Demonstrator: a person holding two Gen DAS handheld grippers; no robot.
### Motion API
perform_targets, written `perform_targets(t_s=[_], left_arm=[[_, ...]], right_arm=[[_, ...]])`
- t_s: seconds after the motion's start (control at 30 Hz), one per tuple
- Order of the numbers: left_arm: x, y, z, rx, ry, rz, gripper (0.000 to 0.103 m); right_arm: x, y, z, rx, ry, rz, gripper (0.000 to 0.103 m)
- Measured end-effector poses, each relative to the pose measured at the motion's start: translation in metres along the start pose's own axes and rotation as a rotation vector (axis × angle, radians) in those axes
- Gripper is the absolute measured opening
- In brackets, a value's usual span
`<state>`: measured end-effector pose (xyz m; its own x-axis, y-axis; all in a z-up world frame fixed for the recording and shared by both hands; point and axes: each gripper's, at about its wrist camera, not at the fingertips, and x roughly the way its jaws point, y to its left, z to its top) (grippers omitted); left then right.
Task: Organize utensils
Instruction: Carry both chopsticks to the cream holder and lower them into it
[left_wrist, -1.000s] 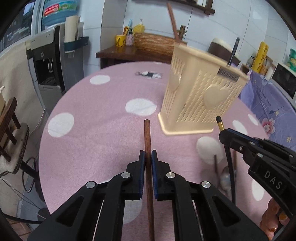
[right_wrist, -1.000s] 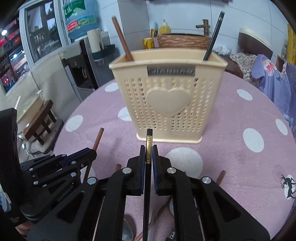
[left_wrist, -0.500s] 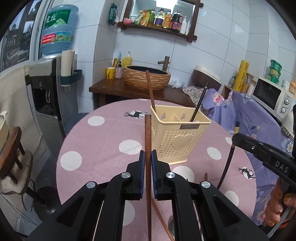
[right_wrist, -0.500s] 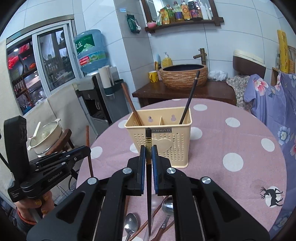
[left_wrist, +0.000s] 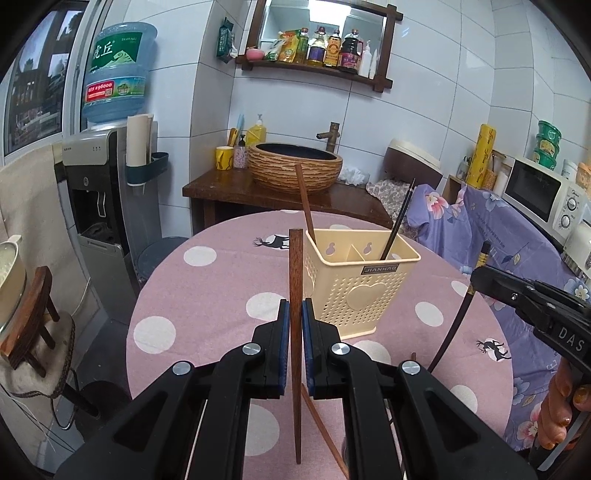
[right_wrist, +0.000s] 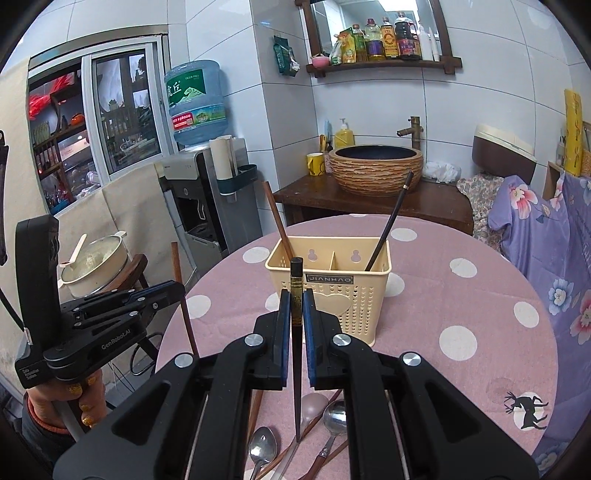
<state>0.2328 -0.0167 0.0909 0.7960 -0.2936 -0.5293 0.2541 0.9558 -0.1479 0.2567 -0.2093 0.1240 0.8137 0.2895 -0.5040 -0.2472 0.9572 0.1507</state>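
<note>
My left gripper (left_wrist: 294, 314) is shut on a brown wooden chopstick (left_wrist: 295, 273), held upright above the pink dotted table (left_wrist: 207, 295). My right gripper (right_wrist: 295, 306) is shut on a black chopstick (right_wrist: 296, 280) with a gold band, also upright. A cream two-compartment utensil basket (left_wrist: 354, 284) stands beyond both; it also shows in the right wrist view (right_wrist: 332, 280). A brown chopstick (right_wrist: 277, 221) leans in its left compartment and a black one (right_wrist: 388, 221) in its right. Each gripper shows in the other's view: the right gripper (left_wrist: 476, 275) and the left gripper (right_wrist: 177, 290).
Spoons (right_wrist: 334, 413) and loose chopsticks (left_wrist: 321, 424) lie on the table below the grippers. A water dispenser (left_wrist: 99, 206) and a stool with a pot (right_wrist: 96, 266) stand left of the table. A wooden counter with a basin (left_wrist: 295, 170) is behind, and a purple-covered surface (left_wrist: 517, 236) is at the right.
Both grippers have risen and pulled back from the basket with their chopsticks, tilting from looking down at the table to looking across the room. The basket now appears farther away.
</note>
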Motion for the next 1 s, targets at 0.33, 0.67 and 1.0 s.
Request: perform_targets(t_s=[0.33,0.67,1.0], left_arm=[[-0.009,-0.006,0.015,0.014,-0.028,-0.025,0.008],[-0.040,-0.028,0.084,0.062,-0.115,-0.080,0.008],[-0.026,-0.051,0.170,0.005,-0.204,-0.016,0.008]], right_arm=[[-0.006,0.002,0.017,-0.009,-0.007,0.000,0.008],[-0.041,-0.002,0.086,-0.032,-0.138,-0.055,0.008],[-0.049,-0.017,0.163,0.040,-0.314,-0.188,0.008]])
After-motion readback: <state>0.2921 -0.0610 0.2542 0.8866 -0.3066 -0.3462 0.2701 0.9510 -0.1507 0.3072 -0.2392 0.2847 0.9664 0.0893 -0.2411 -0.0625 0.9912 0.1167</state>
